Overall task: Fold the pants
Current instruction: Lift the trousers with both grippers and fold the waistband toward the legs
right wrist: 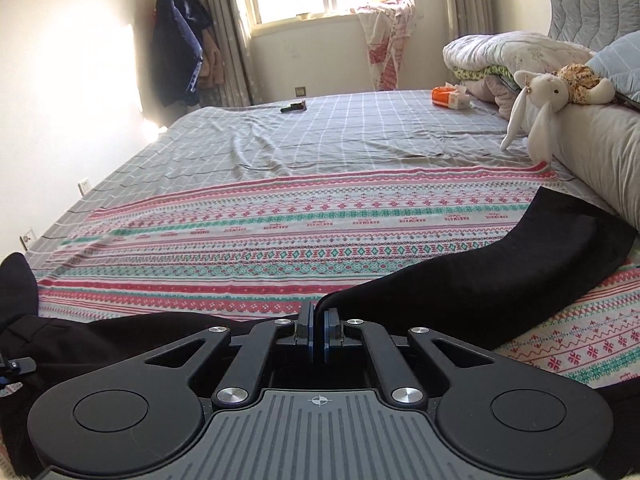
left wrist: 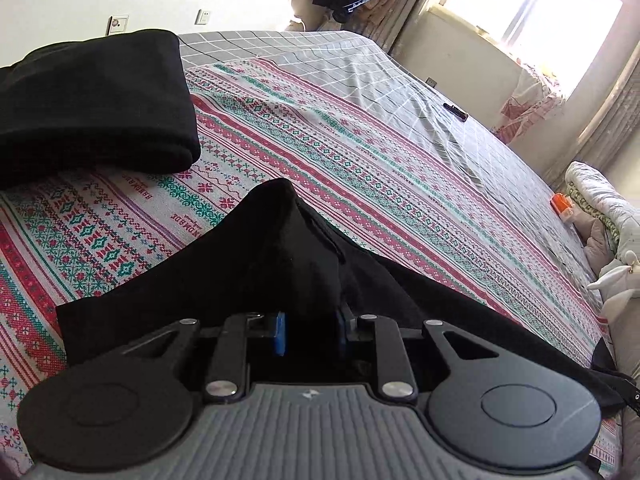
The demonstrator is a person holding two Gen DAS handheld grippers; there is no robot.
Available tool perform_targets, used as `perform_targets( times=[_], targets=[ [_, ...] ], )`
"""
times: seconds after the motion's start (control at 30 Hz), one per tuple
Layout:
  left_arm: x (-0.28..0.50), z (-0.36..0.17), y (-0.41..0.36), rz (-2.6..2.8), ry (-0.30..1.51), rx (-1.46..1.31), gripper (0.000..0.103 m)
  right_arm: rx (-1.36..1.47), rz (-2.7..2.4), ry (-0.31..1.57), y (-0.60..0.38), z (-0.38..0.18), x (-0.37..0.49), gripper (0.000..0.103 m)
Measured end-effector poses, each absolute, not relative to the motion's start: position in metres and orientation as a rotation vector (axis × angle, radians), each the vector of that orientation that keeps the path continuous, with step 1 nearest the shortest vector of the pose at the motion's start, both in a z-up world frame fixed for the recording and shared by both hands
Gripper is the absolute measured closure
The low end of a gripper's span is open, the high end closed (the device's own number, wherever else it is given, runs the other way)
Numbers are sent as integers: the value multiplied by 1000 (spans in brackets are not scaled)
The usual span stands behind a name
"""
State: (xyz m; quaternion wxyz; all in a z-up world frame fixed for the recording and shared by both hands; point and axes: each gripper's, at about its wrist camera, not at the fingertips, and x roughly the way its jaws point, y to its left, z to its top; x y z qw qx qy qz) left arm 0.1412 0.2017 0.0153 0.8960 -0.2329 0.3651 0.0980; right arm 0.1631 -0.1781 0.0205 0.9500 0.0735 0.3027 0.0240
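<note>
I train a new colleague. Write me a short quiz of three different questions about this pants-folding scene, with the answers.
1. True or false: the right gripper is shut on the black pants.
2. What does the left gripper hold?
3. Which lies on the patterned blanket beyond the left gripper? A: folded black garment; B: a red towel.

Key:
1. True.
2. A bunched part of the black pants.
3. A.

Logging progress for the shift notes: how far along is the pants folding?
Done: one folded black garment lies on the blanket. In hand: the left tool and right tool each pinch the black pants, bunched up at the left, one leg trailing flat. Left: no fold is visible in these pants yet.
</note>
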Motion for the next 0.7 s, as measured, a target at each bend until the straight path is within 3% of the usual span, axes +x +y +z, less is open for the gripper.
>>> perform_targets(
  times=[0.37,0.7],
  targets=[
    [119,22,236,73,788,-475,60,218,120,599,-181,31,86,100],
    [82,26,253,71,817,-367,60,195,175,720,-159,28,45,100]
  ],
)
